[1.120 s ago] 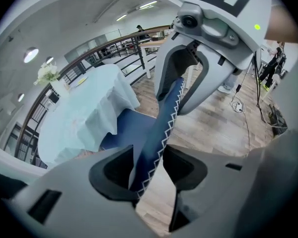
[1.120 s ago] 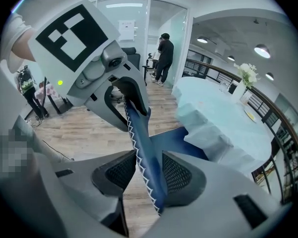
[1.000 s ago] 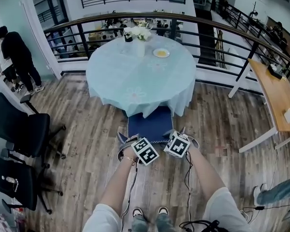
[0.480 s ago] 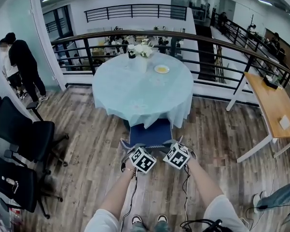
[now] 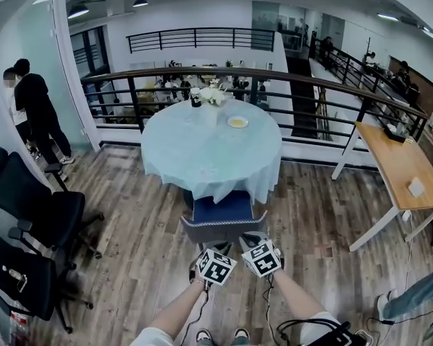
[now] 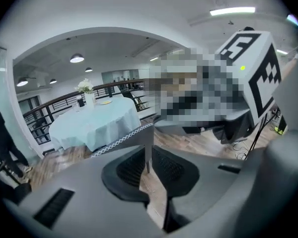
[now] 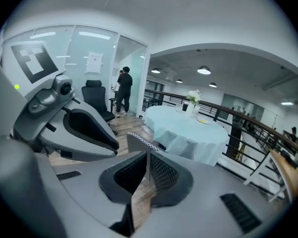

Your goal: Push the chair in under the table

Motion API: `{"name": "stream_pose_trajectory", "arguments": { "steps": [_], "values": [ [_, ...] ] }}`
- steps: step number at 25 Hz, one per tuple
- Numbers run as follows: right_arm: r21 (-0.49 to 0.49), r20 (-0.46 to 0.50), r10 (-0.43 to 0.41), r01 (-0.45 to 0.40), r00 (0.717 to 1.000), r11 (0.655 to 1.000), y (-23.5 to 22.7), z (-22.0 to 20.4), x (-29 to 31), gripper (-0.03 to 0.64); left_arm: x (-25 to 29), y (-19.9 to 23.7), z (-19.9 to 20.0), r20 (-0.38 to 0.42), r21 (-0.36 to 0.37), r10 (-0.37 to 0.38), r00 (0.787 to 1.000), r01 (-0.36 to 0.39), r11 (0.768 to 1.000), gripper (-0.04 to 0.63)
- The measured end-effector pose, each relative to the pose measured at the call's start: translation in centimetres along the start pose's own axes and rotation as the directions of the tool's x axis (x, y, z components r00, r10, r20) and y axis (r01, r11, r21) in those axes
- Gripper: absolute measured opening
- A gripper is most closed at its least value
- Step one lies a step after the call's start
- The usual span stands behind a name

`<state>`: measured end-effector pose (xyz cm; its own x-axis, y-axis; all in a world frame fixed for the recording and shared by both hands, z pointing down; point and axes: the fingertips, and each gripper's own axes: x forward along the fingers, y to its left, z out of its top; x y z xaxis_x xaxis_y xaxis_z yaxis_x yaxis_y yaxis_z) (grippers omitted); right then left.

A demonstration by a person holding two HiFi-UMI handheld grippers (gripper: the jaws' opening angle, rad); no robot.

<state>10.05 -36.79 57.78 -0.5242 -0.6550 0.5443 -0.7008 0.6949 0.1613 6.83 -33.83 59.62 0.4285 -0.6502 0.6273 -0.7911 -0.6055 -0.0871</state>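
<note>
at the table stands a blue-seated, grey-backed chair.

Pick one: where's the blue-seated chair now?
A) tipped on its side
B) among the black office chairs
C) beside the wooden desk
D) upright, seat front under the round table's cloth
D: the chair stands upright against the round table, with the front of its blue seat under the hanging cloth edge and its grey backrest toward the person.
</note>
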Motion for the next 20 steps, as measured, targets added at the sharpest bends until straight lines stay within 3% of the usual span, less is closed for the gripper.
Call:
{"name": "stream_pose_trajectory", "arguments": {
  "steps": [4,9,20],
  "values": [
    [0.111,0.008,-0.055,0.054,0.998,0.992,1.1,-1.7,-2.3,0.032,-2.3,-1.5,-0.8,0.037,-0.083,0.014,0.999,-0.01,0.996,0.008],
    [0.249,0.03,-0.078,0.068,0.997,0.966,2.2,-2.7,-4.5,0.032,-4.4,-1.7,-1.9,0.055,-0.161,0.073,0.996,-0.063,0.985,0.005],
    [0.3,0.048,-0.12,0.1,0.992,0.949,3.9,-2.0,-6.2,0.032,-7.2,-0.8,-2.1,0.112,-0.318,0.167,0.979,-0.124,0.94,0.005]
  ]
}}
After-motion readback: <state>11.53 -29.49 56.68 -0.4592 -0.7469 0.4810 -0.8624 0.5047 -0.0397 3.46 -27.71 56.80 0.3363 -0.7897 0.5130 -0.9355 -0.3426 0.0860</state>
